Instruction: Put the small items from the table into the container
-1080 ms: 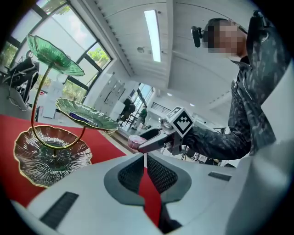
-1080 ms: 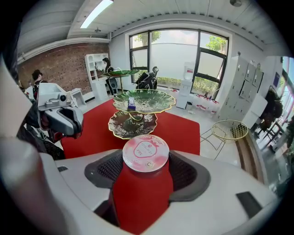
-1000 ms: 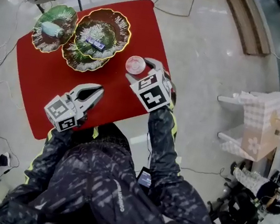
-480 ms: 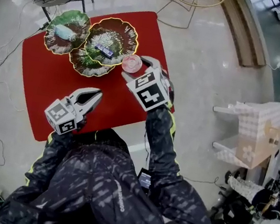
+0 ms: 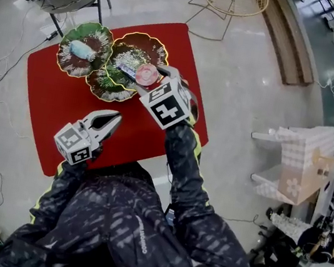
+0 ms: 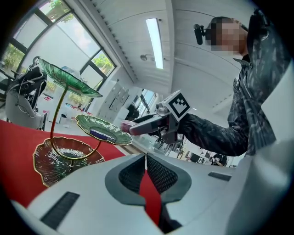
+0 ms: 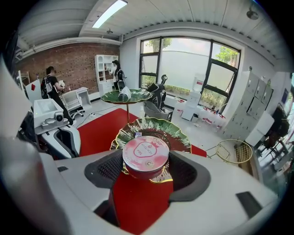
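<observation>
**Pink tin poised at the dish rim, to be set down**

The small round pink tin [image 7: 146, 156] is clamped by its side wall between the jaws of the right gripper [image 7: 146, 167]. It is held off the red table [image 5: 51, 104], at the near rim of the middle leaf dish [image 7: 180, 134], where a small dark packet [image 7: 137, 135] lies. The tin is best carried further over the dish's centre, kept level, lowered until its base is borne, and only then released, clear of the packet. The lid is turned upward. As the tin is round, no long axis is shown, and its short axis stands upright. The left gripper [image 5: 114, 118] is held low over the table, jaws together on nothing.
</observation>
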{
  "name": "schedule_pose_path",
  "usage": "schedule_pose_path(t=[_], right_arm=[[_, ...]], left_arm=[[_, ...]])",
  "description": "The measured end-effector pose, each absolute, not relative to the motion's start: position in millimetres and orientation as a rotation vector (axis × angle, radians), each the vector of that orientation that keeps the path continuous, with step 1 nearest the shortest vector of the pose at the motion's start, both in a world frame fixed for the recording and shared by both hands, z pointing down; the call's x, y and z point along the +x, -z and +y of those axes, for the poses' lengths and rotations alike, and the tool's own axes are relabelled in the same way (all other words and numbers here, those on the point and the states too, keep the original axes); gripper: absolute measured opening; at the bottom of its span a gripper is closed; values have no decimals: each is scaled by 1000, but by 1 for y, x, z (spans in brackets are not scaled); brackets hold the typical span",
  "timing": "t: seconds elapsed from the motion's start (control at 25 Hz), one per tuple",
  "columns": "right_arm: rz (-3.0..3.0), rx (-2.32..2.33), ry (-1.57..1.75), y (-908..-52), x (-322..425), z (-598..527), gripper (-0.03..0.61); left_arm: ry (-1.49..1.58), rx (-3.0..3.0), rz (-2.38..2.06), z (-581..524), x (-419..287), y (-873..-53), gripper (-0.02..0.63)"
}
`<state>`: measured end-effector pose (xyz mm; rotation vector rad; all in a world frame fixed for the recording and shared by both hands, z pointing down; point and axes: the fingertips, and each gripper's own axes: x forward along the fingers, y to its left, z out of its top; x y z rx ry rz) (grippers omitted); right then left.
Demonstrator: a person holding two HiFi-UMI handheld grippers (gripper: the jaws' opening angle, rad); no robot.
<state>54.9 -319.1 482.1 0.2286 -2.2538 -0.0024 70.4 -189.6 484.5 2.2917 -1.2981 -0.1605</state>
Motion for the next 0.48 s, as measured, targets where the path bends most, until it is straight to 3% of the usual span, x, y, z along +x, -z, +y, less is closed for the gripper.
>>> schedule_pose_path(t=[0.48], right_arm=[[-2213,202,1,-497,7,-338,316]], left_arm=[[166,2275,-1293,-193,38,-495,12]])
